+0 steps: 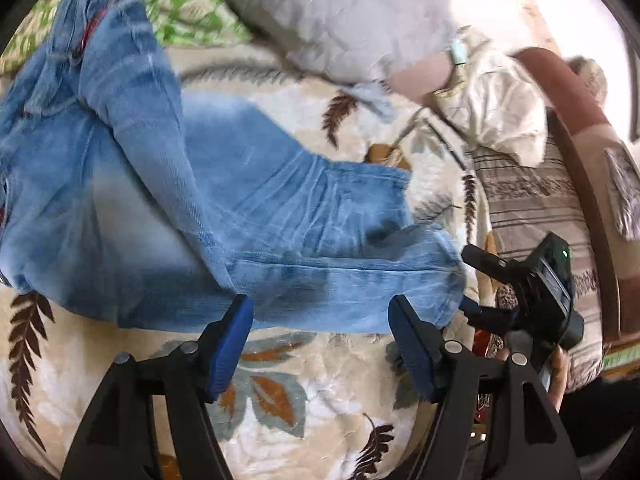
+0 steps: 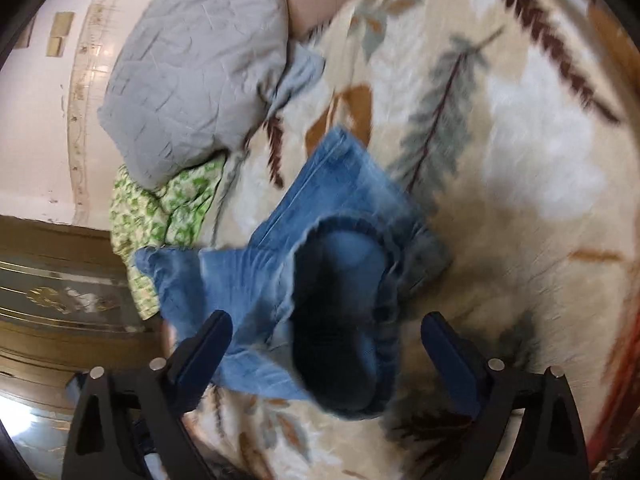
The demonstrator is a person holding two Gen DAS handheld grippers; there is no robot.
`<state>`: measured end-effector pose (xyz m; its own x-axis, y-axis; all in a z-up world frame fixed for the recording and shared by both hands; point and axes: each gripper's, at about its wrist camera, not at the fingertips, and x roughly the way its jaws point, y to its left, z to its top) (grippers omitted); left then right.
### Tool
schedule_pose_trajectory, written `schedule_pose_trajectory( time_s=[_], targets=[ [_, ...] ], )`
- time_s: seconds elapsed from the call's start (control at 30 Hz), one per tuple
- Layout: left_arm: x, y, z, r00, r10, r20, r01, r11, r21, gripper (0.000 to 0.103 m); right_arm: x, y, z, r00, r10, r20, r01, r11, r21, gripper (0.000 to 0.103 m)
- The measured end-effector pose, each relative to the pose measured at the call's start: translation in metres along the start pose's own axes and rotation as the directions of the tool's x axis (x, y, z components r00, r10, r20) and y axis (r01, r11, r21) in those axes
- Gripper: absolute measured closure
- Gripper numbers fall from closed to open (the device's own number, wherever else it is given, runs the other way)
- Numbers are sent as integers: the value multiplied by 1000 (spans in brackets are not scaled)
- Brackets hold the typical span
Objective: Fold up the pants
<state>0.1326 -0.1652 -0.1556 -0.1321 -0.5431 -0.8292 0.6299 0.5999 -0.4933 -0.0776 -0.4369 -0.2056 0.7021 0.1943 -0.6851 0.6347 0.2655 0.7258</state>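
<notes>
Blue denim pants (image 1: 168, 208) lie spread on a leaf-patterned plush blanket (image 1: 320, 392) covering a bed; waistband end sits toward the blanket's far edge by a green-print cloth (image 1: 188, 16), legs run out toward the near edge. The two legs overlap loosely and do not line up, one hem (image 1: 400, 184) lying farther in than the other. Left gripper (image 1: 320, 344) stands open, jaws apart over bare blanket just at the near edge of the lower leg, nothing between the pads. Right gripper (image 2: 326, 360) is also wide open; a leg opening (image 2: 340, 320) gapes between its jaws, but the pads do not press on it, so nothing is held. Handling, as judged: denim is soft but fairly heavy and thick, drapes and bunches, not slippery on the plush pile, not fragile. Hems and side seams are the stiffest lines; best hold is likely a pinch through both layers at a hem edge or at the waistband corners, so layers do not slide apart. Hard to read: both views are motion-blurred; the waistband is partly cut off at the left view's rim; how the legs lie under each other cannot be told. A grey quilted pillow (image 2: 192, 80) lies beyond the pants; part of a person's hand (image 1: 558, 376) shows on the other gripper's handle.
</notes>
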Motion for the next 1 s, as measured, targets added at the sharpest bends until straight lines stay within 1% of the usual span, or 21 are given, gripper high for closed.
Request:
schedule_pose_trajectory(
  time_s=[0.03, 0.1, 0.17, 0.2, 0.23, 0.3, 0.33, 0.37, 0.4, 0.43, 0.5, 0.57, 0.63, 0.7, 0.73, 0.77, 0.8, 0.83, 0.87, 0.9, 1.0],
  targets=[
    [4, 4, 3, 1000, -19, -14, 18, 999, -33, 32, 2, -1, -1, 1000, 20, -6, -20, 1000, 13, 8],
    [10, 9, 4, 999, -14, -31, 12, 998, -58, 31, 7, -2, -1, 999, 44, -16, -44, 998, 36, 8],
    [12, 17, 2, 998, -41, -54, 35, 994, -100, 31, 18, -8, 1, 995, 78, -58, -72, 993, 89, 8],
    [14, 23, 0, 997, -49, -65, 41, 991, -124, 31, 20, -10, 1, 994, 80, -75, -72, 992, 106, 8],
    [17, 31, -1, 996, -47, -77, 35, 988, -152, 31, 24, -12, 0, 995, 54, -87, -44, 992, 117, 8],
    [16, 41, -7, 995, -47, -83, 32, 983, -180, 31, 29, -12, -2, 995, -14, -101, 26, 993, 112, 19],
    [18, 43, -8, 996, -29, -86, 13, 983, -182, 31, 30, -12, -4, 992, -56, -113, 68, 992, 109, 31],
    [22, 46, -9, 996, -6, -94, -11, 983, -184, 31, 30, -13, -5, 990, -77, -116, 90, 990, 110, 37],
    [25, 50, -12, 994, -4, -109, -18, 981, -193, 31, 30, -14, -5, 989, -88, -118, 101, 988, 113, 39],
    [27, 53, -13, 993, -26, -117, 2, 978, -207, 31, 30, -14, -5, 988, -94, -120, 108, 988, 111, 41],
    [30, 59, -14, 989, -74, -129, 42, 970, -241, 31, 29, -13, -5, 989, -94, -112, 105, 989, 104, 52],
    [29, 63, -12, 989, -84, -118, 51, 965, -259, 32, 31, -8, -7, 985, -120, -121, 130, 988, 78, 64],
    [21, 62, -9, 990, -101, -95, 74, 965, -251, 32, 30, -5, -11, 983, -132, -127, 140, 988, 62, 70],
    [13, 58, -4, 993, -102, -66, 85, 970, -229, 32, 25, 0, -15, 984, -136, -115, 141, 989, 36, 71],
    [9, 57, 0, 996, -67, -51, 54, 975, -217, 32, 25, 0, -13, 981, -160, -107, 163, 986, 29, 71],
    [9, 57, 3, 998, -45, -47, 34, 976, -216, 32, 28, -3, -10, 982, -154, -107, 159, 986, 44, 71],
    [9, 57, 6, 998, -32, -45, 22, 977, -214, 41, 30, -5, -7, 987, -120, -109, 127, 990, 60, 74],
    [12, 56, 9, 998, -18, -53, 7, 980, -200, 53, 27, -2, -5, 988, -123, -97, 129, 990, 49, 87],
    [14, 56, 10, 997, 4, -72, -18, 980, -196, 83, 22, 5, -4, 986, -149, -70, 151, 988, 19, 91],
    [18, 56, 12, 997, 9, -83, -26, 979, -201, 103, 18, 12, -6, 986, -160, -49, 160, 987, -7, 92],
    [7, 54, 6, 999, -27, -42, 18, 979, -203, 103, -1, 41, -10, 982, -186, 44, 190, 975, -117, 92]
  ],
)
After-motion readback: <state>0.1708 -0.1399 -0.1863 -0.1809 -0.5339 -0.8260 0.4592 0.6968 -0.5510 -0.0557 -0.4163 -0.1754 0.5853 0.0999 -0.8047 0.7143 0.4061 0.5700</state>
